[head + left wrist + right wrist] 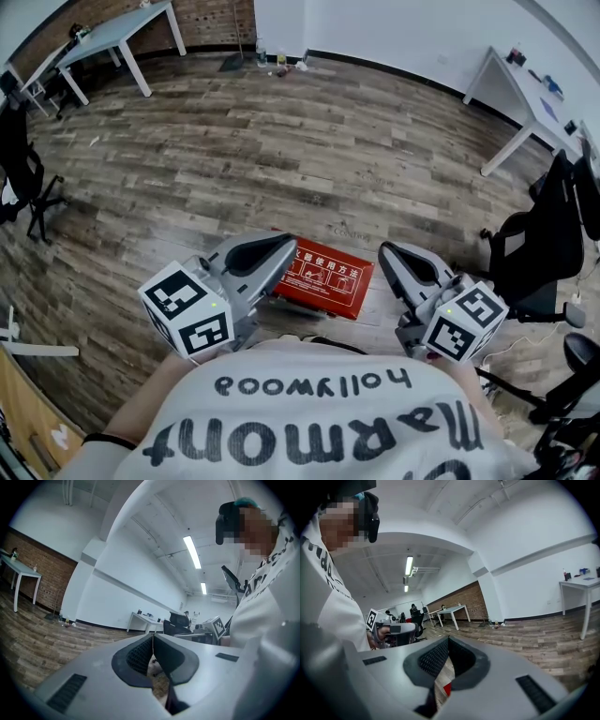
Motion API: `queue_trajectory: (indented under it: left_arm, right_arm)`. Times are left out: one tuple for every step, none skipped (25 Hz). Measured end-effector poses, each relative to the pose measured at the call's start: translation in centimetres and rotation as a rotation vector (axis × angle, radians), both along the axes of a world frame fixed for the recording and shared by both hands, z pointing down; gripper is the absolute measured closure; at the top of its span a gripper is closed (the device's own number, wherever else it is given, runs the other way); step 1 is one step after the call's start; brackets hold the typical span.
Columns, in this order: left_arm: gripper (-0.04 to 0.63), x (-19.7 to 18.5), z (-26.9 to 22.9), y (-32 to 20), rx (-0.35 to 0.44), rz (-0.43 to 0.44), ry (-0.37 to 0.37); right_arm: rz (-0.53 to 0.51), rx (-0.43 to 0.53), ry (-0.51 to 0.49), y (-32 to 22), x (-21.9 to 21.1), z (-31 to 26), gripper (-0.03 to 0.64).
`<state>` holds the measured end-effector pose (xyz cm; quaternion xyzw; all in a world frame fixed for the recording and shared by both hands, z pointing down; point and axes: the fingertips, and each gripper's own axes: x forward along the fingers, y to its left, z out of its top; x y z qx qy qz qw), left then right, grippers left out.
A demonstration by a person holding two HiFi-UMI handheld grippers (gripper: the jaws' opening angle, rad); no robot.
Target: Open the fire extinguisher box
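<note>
Left fingers: the left gripper [152,638] has its fingers [136,656] pressed together with nothing between them.
Right fingers: the right gripper [448,641] is the same, fingers [433,658] closed tip to tip and empty. A red sliver shows through the gap below them.
Where the box is: the fire extinguisher box [323,277] lies flat on the floor [281,141], red printed face up. In the head view it sits between the two grippers, partly hidden by the left one, and we see neither touching it.
Risk, closed fingers: we judge that going down like this would only poke the lid. The fingers must part before they can catch an edge or latch.
Risk, sliding: the box rests loose on the boards, so a pull from one side could drag or tip it instead of opening it, unless the other gripper pins it.
Risk, wrong side: we cannot make out a latch or hinge from here, so we might pry at the hinged edge.
Risk, slip: the face looks smooth, so the fingers may slide off.
Count, grippers: two, both empty.
Count, boxes: one.
Count, white tables [117,33]: at least two, far off by the walls.
Count, black chairs [548,239]: at least two, one at each side.
</note>
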<state>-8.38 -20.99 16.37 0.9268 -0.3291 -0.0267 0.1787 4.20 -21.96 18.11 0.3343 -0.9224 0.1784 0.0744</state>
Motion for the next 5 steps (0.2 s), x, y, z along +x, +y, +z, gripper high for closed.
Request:
queue_trajectory:
  left_arm:
    - [0.586,0.05,0.06,0.13,-0.001,0.002,0.000]
    - [0.586,0.12,0.09,0.18,-0.001,0.003,0.000]
    - [0.586,0.20,0.10,0.14,-0.001,0.005,0.000]
    - [0.586,0.28,0.09,0.07,-0.001,0.006,-0.001]
    - [0.586,0.36,0.09,-0.02,-0.002,0.008,-0.002]
  right_arm:
    - [0.000,0.000,0.002,0.14,0.02,0.09,0.607]
    - [0.000,0.000,0.003,0.19,0.03,0.16,0.607]
    - [-0.002,-0.001,0.004,0.17,0.03,0.20,0.607]
    - [-0.003,-0.003,0.005,0.11,0.03,0.22,0.607]
    - [-0.005,-0.004,0.006,0.03,0.03,0.25,0.607]
